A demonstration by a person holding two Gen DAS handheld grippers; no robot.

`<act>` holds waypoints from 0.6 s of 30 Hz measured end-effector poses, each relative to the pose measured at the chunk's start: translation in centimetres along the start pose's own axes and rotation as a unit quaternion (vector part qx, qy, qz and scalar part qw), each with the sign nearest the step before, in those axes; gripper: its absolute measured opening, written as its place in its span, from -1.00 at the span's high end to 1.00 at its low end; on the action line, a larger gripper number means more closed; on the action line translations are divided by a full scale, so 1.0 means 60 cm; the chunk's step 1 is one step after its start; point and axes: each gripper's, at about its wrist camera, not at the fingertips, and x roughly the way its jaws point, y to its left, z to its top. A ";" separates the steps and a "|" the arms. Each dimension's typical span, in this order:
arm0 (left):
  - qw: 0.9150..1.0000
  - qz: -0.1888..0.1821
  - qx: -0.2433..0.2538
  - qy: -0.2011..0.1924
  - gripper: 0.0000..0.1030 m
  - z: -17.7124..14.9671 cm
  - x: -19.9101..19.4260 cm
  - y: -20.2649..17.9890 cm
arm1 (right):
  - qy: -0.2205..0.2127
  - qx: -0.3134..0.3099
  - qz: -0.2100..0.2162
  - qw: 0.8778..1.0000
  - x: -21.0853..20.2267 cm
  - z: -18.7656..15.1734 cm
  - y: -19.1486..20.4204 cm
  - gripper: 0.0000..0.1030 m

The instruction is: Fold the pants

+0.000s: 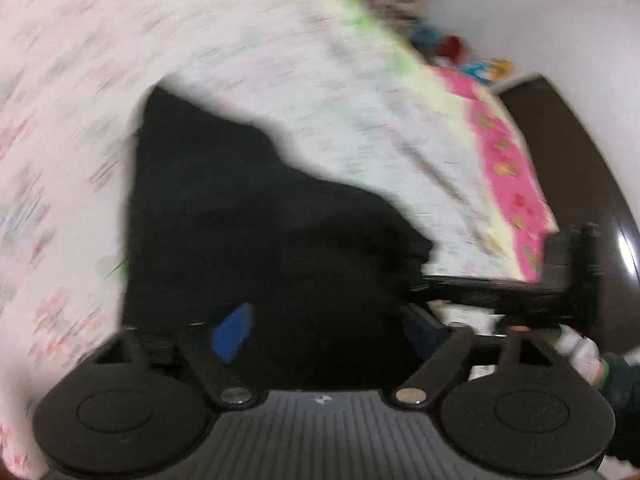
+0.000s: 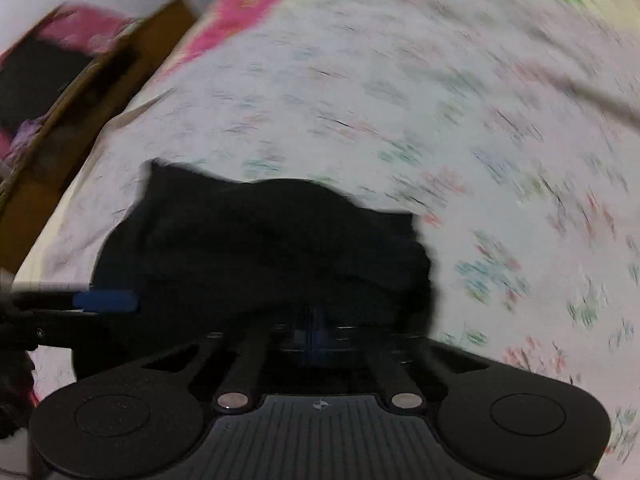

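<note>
The black pants (image 1: 248, 216) lie on a white flower-print bedsheet (image 1: 100, 100), and both views are motion-blurred. My left gripper (image 1: 324, 332) is open: its blue pads (image 1: 232, 332) stand wide apart over the near end of the dark cloth. My right gripper (image 2: 316, 336) is shut on the pants (image 2: 272, 240), its fingers drawn together and bunched cloth covering the tips. The right gripper also shows in the left wrist view (image 1: 560, 280) at the right. The left gripper's blue pad shows in the right wrist view (image 2: 106, 301) at the left.
The bed has a pink and yellow border (image 1: 508, 168) along its edge. A dark wooden bed frame (image 1: 580, 140) runs beside it. A brown board (image 2: 80, 112) and a pink-black item (image 2: 44, 68) lie past the bed's edge. Colourful items (image 1: 452, 46) sit at the far end.
</note>
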 end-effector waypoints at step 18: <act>0.997 -0.030 0.045 -0.059 -0.55 0.058 -0.047 0.017 | 0.015 -0.152 0.143 0.978 0.090 0.157 0.226 0.61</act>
